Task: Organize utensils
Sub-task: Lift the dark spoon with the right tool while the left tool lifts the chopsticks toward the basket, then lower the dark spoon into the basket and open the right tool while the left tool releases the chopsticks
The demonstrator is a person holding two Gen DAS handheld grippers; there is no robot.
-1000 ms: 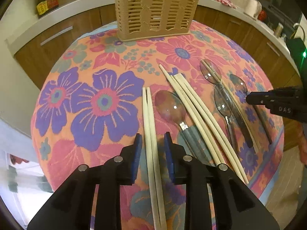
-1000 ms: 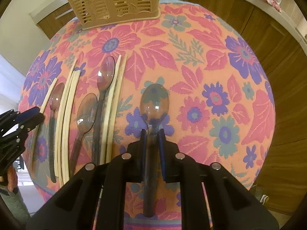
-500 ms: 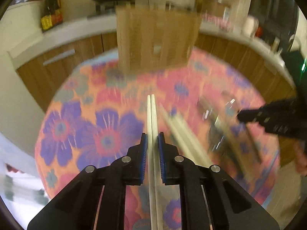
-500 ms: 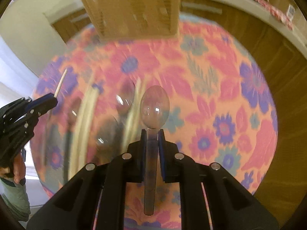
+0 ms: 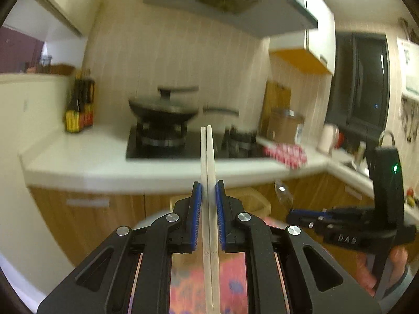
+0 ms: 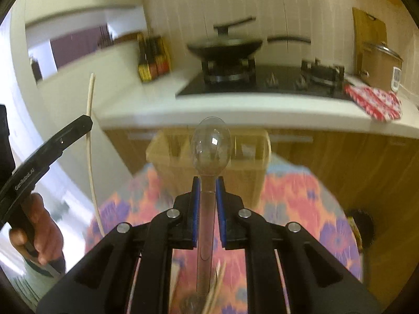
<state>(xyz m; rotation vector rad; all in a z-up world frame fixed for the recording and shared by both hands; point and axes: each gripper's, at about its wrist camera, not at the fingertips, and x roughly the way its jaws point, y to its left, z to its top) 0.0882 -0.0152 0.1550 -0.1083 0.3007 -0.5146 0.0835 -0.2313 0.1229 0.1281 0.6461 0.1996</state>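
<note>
My left gripper point(image 5: 208, 191) is shut on a pair of pale chopsticks point(image 5: 207, 157), held high above the floral table with their tips pointing at the stove. My right gripper point(image 6: 208, 185) is shut on the handle of a clear plastic spoon point(image 6: 210, 146), bowl forward, just in front of the tan slotted utensil basket point(image 6: 251, 157). That basket point(image 5: 255, 198) shows only partly behind the left fingers. The right gripper point(image 5: 296, 213) with its spoon point(image 5: 282, 195) appears at the right of the left wrist view. The left gripper point(image 6: 87, 123) and chopsticks point(image 6: 90, 141) appear at the left of the right wrist view.
Floral tablecloth point(image 6: 301, 209) lies below, with more chopsticks and a spoon point(image 6: 214, 287) under the right gripper. Behind is a white counter point(image 5: 91, 157) with a lidded wok on a stove point(image 5: 162, 110), sauce bottles point(image 5: 78, 104), a red patterned cloth point(image 6: 374, 99) and a rice cooker point(image 6: 379, 62).
Both grippers rose off the table and tilted up towards the counter. The left jaws closed on the two chopsticks and lifted them; the right lifted the spoon it held.
</note>
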